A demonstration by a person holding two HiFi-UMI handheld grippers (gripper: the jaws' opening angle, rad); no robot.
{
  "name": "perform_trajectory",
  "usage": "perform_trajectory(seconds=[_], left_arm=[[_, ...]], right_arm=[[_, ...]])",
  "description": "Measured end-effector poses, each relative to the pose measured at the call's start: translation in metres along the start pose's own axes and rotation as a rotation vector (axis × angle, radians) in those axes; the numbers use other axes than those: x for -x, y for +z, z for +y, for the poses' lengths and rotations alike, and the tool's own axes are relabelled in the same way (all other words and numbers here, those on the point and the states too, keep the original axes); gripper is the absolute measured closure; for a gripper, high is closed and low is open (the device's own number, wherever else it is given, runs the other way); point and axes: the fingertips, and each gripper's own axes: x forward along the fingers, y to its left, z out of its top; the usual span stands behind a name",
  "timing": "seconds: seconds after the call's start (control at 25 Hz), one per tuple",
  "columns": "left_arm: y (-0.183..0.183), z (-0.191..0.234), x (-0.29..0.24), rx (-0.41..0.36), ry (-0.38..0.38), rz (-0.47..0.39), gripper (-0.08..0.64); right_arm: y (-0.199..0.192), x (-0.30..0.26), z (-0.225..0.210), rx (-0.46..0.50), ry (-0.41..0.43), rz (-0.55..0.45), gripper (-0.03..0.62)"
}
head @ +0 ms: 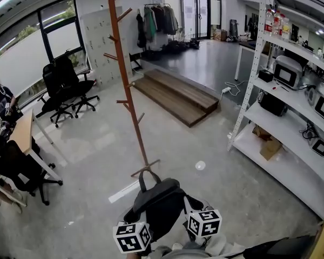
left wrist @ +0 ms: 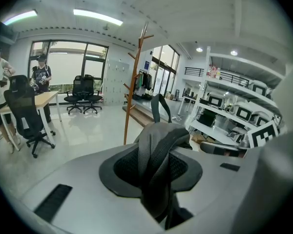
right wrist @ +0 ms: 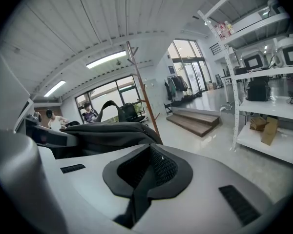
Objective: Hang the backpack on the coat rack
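Gripping the backpack from both sides, the person holds it low and close to the body, not yet on any peg. The left gripper has its jaws pressed together on a mesh shoulder strap, which bunches thickly between them. The right gripper is clamped on a flatter band of the bag's dark fabric, with the bag's bulk just to its left. The top handle loop stands free, pointing toward the coat rack, whose cross foot lies just beyond the bag.

Neither gripper holds that loop, which is the likely trouble. Lifted by its straps, the bag may sag or swing, and the loop could flop aside and miss a peg. The pegs are short and angled, so a strap thrown over one might slide off. The rack is a thin pole on a small foot, and a sideways knock or an off-centre load could tip it.

Whether the bag is zipped, and what it carries, I cannot tell. Farther right, white shelving holds boxy appliances, bottles on top and a cardboard box low down, its contents unseen. A clothes rail with garments stands far back.
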Motion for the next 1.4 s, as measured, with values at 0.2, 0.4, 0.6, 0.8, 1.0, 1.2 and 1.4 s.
perform_trajectory(seconds=[0.2,0.4,0.6,0.8,1.0,1.2,1.4], left_arm=[[0.019,0.003,-0.015,0.005,0.016,-0.021,0.463],[0.03,0.008,-0.03,0.001,0.021,-0.031,0.463],[0.036,0.017,-0.045,0.007,0.025,-0.035,0.463],[0.042,0.026,-0.061,0.002,0.021,-0.025,0.462],[0.052,0.034,-0.08,-0.005,0.012,-0.022,0.462],[0.062,0.045,-0.105,0.007,-0.006,-0.016,0.462],[0.08,0.057,-0.129,-0.001,-0.027,0.001,0.462]], right_arm=[[0.012,-0.015,-0.008,-0.006,0.003,-0.009,0.58],[0.016,-0.03,-0.016,-0.011,-0.003,-0.011,0.58],[0.019,-0.043,-0.023,-0.02,-0.016,-0.017,0.58],[0.02,-0.058,-0.027,-0.036,-0.03,-0.019,0.58],[0.027,-0.08,-0.028,-0.035,-0.036,-0.023,0.58],[0.034,-0.109,-0.029,-0.028,-0.039,-0.012,0.58],[0.05,-0.142,-0.024,-0.028,-0.042,-0.009,0.58]])
